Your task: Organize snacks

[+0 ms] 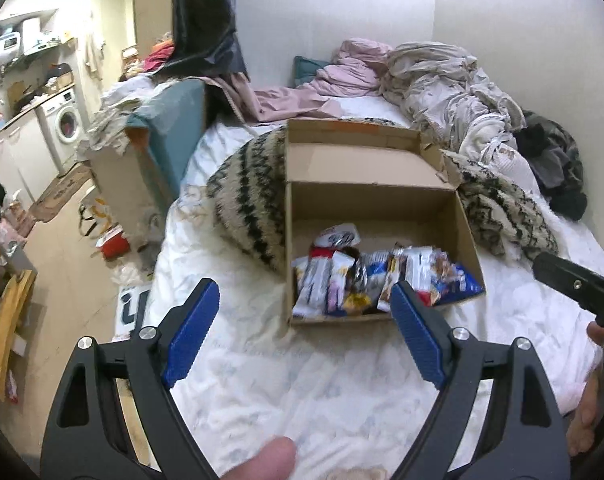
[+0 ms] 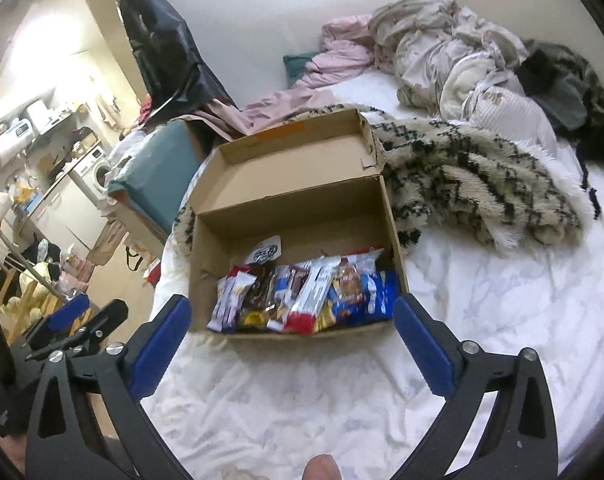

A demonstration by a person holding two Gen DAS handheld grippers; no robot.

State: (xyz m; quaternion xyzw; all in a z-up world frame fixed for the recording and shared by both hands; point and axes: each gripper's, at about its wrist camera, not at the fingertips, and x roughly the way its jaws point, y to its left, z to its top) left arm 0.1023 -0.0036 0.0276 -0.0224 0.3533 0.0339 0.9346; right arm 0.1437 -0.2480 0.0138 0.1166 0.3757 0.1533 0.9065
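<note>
Two grippers hover over white bedsheet, bare cloth between them and the box. Left gripper: jaws spread wide, holding nothing, blue pads clear of everything. Right gripper: also wide, empty, tips flanking the box's near corners without visible contact. At 12 o'clock, cardboard box, lid flipped back. Snack packets crowd its near wall; far half bare. Beyond, at 1 o'clock, patterned blanket. Bed edge drops at 9 o'clock.
</note>
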